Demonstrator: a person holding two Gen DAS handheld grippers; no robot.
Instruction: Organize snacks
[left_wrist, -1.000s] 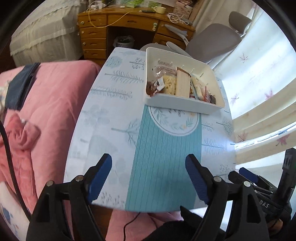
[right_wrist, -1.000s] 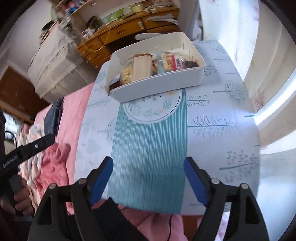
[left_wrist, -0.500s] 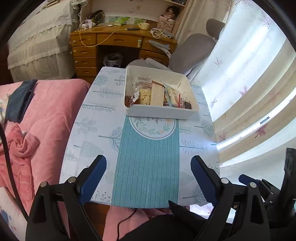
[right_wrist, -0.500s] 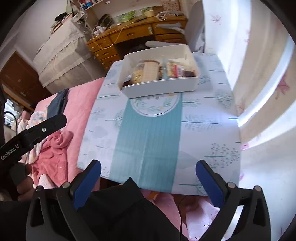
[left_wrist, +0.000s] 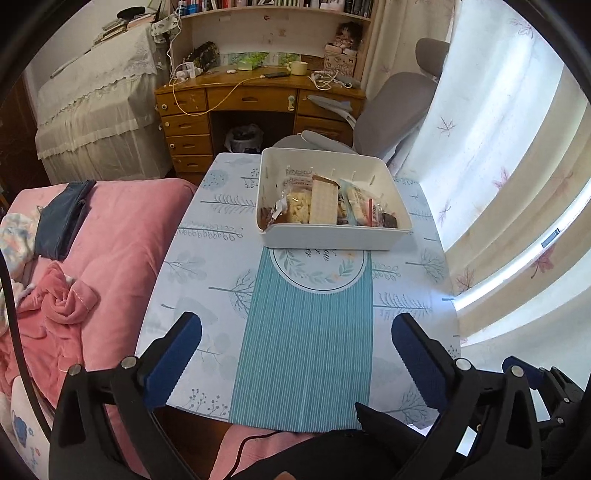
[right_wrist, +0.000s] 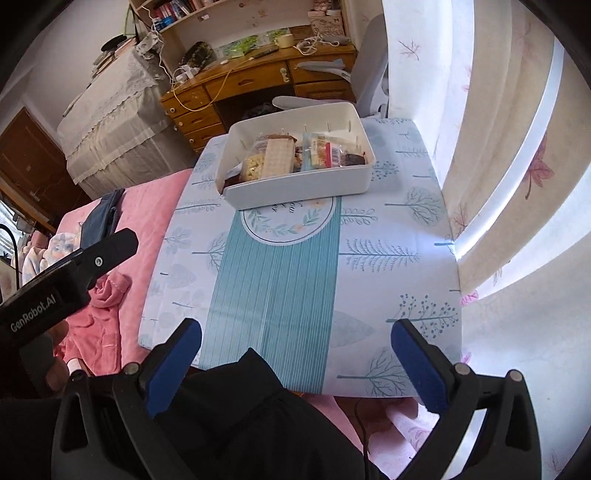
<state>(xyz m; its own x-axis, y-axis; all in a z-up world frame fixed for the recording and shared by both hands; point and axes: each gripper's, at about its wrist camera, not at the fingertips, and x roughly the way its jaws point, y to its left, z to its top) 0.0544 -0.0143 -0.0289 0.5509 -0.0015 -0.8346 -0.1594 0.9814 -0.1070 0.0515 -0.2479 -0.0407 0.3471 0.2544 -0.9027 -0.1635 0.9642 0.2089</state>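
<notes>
Each view is taken from a camera on a gripper, looking forward and down between two blue fingers. The left wrist view is set above the near edge of the table (left_wrist: 207, 240), facing the white box (left_wrist: 332, 232) and the desk (left_wrist: 255, 98) far behind. The right wrist view is set just to the right, tilted. The table, box, desk and pink bed (right_wrist: 147, 199) are shared.

White lettering "GenRobot.AI" runs along the black body of the left gripper (right_wrist: 66, 291); the script in the tabletop's round wreath emblem (right_wrist: 291, 221) is illegible.
</notes>
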